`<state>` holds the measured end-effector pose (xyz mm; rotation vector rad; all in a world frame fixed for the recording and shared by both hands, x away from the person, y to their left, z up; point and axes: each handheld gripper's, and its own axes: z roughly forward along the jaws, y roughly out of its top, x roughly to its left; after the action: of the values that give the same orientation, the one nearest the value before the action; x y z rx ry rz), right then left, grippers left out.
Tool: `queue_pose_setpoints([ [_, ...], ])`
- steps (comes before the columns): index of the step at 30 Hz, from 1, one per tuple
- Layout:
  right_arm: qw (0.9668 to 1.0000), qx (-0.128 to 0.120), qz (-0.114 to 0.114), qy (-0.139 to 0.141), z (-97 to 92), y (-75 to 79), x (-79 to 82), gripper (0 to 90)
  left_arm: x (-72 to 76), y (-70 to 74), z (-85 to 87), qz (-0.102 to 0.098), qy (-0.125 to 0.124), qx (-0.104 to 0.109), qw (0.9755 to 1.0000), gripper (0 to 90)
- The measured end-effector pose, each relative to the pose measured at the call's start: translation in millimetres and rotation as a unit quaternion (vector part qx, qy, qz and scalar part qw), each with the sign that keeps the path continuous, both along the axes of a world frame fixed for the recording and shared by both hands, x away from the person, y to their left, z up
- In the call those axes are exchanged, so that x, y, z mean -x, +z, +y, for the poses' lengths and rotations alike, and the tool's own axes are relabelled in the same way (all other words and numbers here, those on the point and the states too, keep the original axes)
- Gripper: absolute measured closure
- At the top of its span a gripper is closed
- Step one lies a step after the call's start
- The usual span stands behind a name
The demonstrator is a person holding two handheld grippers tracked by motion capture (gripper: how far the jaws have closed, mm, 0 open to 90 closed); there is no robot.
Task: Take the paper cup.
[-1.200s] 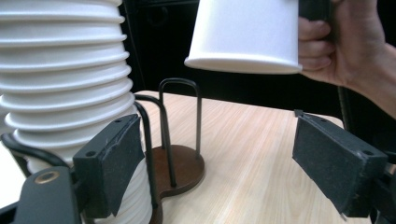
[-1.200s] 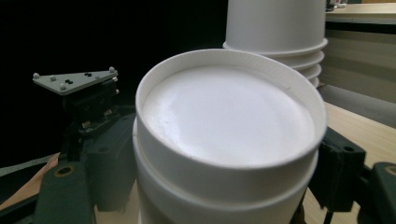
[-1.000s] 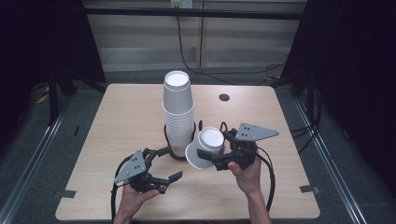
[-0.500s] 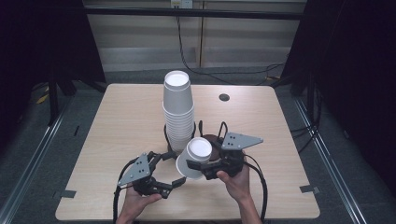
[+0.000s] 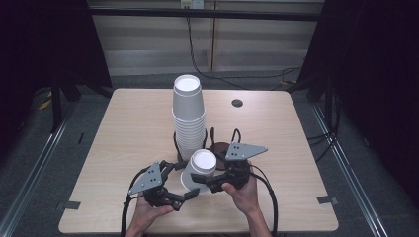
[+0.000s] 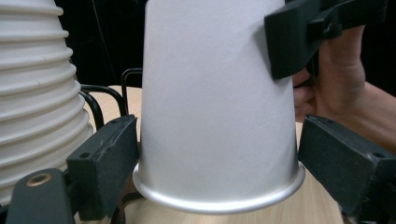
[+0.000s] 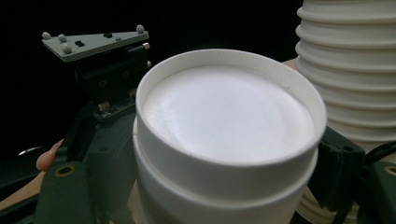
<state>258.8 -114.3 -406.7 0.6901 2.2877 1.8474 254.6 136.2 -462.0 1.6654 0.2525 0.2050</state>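
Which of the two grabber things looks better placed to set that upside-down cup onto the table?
Probably the right gripper. It is clamped on the upside-down cup, whose rim sits low near the table. The left gripper is open, its jaws either side of the rim without touching.

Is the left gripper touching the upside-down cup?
Apart. In the left gripper view, the left gripper is open around the cup, gaps showing on both sides.

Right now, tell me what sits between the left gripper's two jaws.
An upside-down white paper cup, shown in the left gripper view: its rolled rim sits between the open jaws, while the right gripper clamps it higher up.
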Motion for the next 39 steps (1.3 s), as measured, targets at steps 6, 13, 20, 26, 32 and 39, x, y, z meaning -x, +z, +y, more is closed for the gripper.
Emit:
queue_pose_setpoints([
  [6, 1.0, -0.006, 0.004, 0.006, 5.1, -2.4, -1.3, 22.1, -4.1, -1.4, -2.9, 0.008, -0.006, -0.002, 0.9999, 8.4],
  [13, 0.9999, -0.009, 0.004, 0.011, 12.0, -3.5, -1.8, 22.1, -7.7, -1.5, -6.0, 0.012, -0.006, -0.006, 0.9999, 7.2],
  [20, 0.9999, -0.011, 0.003, 0.012, 13.0, -2.7, -3.0, 22.0, -9.2, -2.3, -7.0, 0.011, -0.011, -0.008, 0.9998, 10.0],
  [26, 0.9998, -0.015, 0.005, 0.011, 10.5, -4.0, -4.2, 20.8, -10.9, -0.6, -7.7, 0.01, -0.012, -0.017, 0.9997, 13.5],
  [32, 0.9997, -0.019, 0.007, 0.012, 8.7, -3.1, -6.8, 16.8, -12.8, 0.1, -4.7, 0.017, -0.005, -0.016, 0.9997, 15.1],
  [39, 0.9996, -0.029, 0.009, 0.003, 1.1, -3.7, -4.3, 13.6, -14.9, 0.8, -0.4, 0.023, -0.006, -0.028, 0.9993, 15.3],
])
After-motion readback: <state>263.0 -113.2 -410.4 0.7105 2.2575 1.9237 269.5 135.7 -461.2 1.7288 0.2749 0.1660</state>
